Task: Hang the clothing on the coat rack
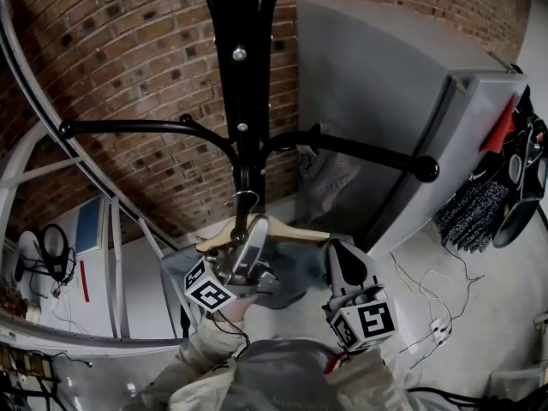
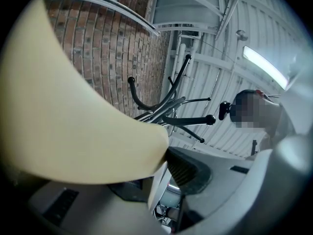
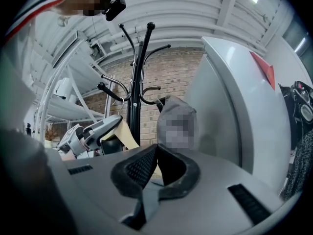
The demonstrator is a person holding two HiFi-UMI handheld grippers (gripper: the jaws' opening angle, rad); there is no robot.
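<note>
The black coat rack rises in the middle, its arms reaching left and right. My left gripper is shut on a wooden hanger with grey clothing draped below it. The hanger's metal hook is close to the pole. In the left gripper view the cream hanger fills the left side, with the rack beyond it. My right gripper hovers just right of the hanger, shut and empty. The right gripper view shows its pads touching, and also the rack and the hanger.
A grey garment hangs on the rack's right arm. A tall grey cabinet stands close behind on the right, with dark patterned items beside it. A brick wall is behind. A white frame stands at the left and cables lie on the floor.
</note>
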